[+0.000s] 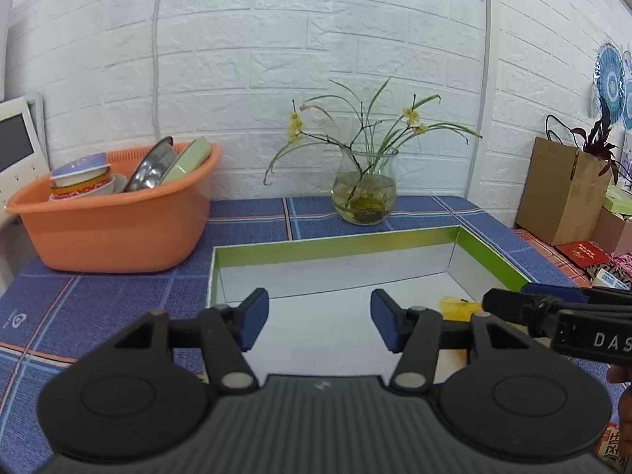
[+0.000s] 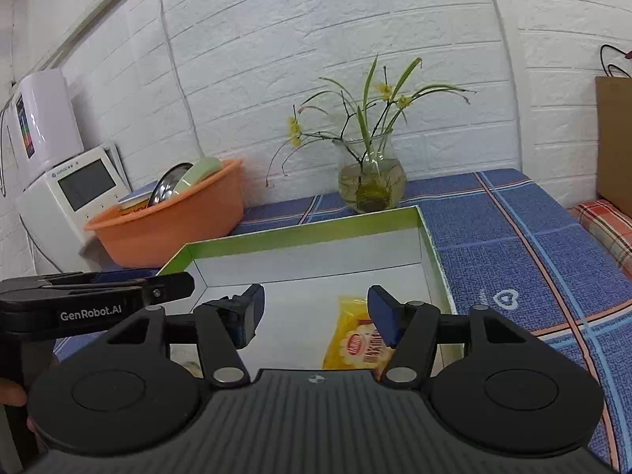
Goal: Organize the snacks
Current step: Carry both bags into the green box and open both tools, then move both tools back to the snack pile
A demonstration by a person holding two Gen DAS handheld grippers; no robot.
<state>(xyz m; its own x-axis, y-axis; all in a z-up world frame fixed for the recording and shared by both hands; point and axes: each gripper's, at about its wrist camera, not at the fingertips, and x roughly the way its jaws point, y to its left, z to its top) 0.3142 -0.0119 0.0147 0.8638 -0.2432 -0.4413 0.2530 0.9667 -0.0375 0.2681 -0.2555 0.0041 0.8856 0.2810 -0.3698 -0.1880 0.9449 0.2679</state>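
Observation:
A shallow box (image 1: 335, 243) with a green rim and white floor lies on the blue checked cloth; in the right wrist view the box (image 2: 300, 237) fills the middle. A yellow snack packet (image 2: 355, 335) lies flat on the box floor near its right wall, partly hidden behind a blue finger pad (image 2: 381, 320). In the left wrist view only a corner of the packet (image 1: 460, 308) shows. My left gripper (image 1: 320, 320) hovers open over the box floor with nothing between its pads. My right gripper (image 2: 316, 316) is open just above the packet, not pressing it.
An orange basin (image 1: 114, 217) with bowls and plates stands at the back left. A glass vase (image 1: 363, 193) with a plant stands behind the box. Brown cardboard boxes (image 1: 561, 193) and small packages lie at the right. A white appliance (image 2: 71, 193) stands left of the basin.

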